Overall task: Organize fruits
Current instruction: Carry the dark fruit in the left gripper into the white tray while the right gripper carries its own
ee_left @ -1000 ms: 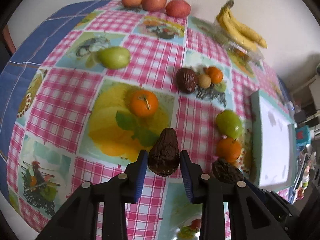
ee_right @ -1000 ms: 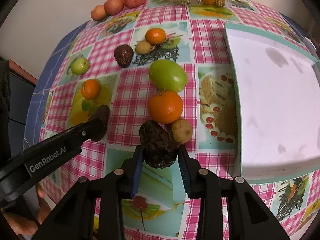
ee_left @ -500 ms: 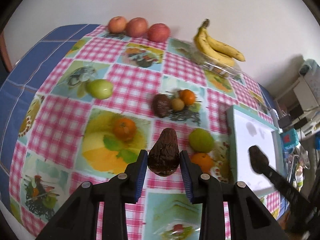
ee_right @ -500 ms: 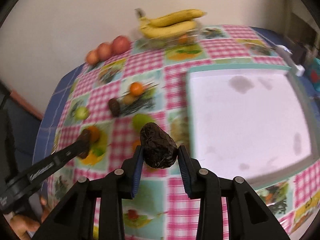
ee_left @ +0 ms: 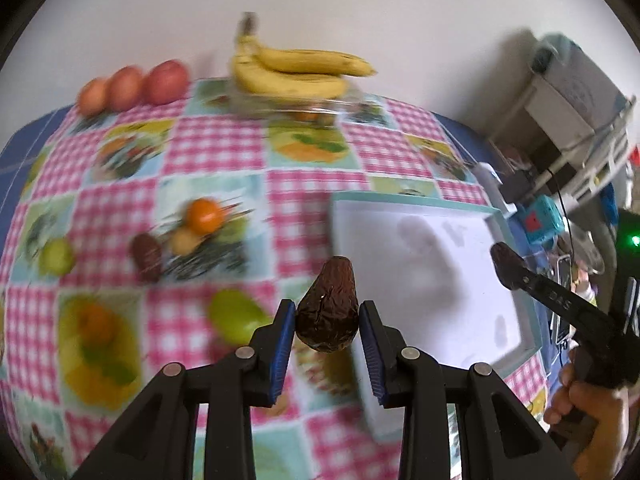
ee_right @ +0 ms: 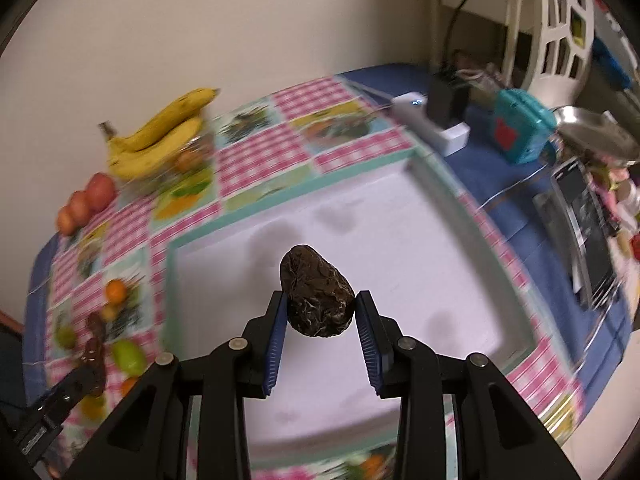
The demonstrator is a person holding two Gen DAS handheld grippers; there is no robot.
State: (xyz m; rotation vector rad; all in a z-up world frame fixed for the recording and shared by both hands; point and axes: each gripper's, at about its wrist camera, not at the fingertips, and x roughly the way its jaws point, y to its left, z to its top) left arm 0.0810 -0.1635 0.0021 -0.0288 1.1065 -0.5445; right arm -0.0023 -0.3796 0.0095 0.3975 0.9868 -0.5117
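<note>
My left gripper (ee_left: 327, 320) is shut on a dark wrinkled avocado (ee_left: 328, 308), held above the checked tablecloth by the near left edge of the white tray (ee_left: 432, 276). My right gripper (ee_right: 320, 312) is shut on a second dark avocado (ee_right: 318, 292), held above the middle of the white tray (ee_right: 400, 248). The right gripper with its avocado (ee_left: 505, 260) also shows at the right of the left wrist view. Loose fruit lies left of the tray: a third dark avocado (ee_left: 147, 254), oranges (ee_left: 204, 214), a green fruit (ee_left: 236, 314).
Bananas (ee_left: 296, 70) on a clear box and three red apples (ee_left: 132, 88) sit along the back wall. Right of the tray are a white device (ee_right: 434, 126), a teal box (ee_right: 520, 132), cables and shelving. A small green fruit (ee_left: 56, 256) lies far left.
Both grippers have lifted and swung right with their avocados. The right one has gone from the table's front to over the tray; the left one has neared the tray's edge.
</note>
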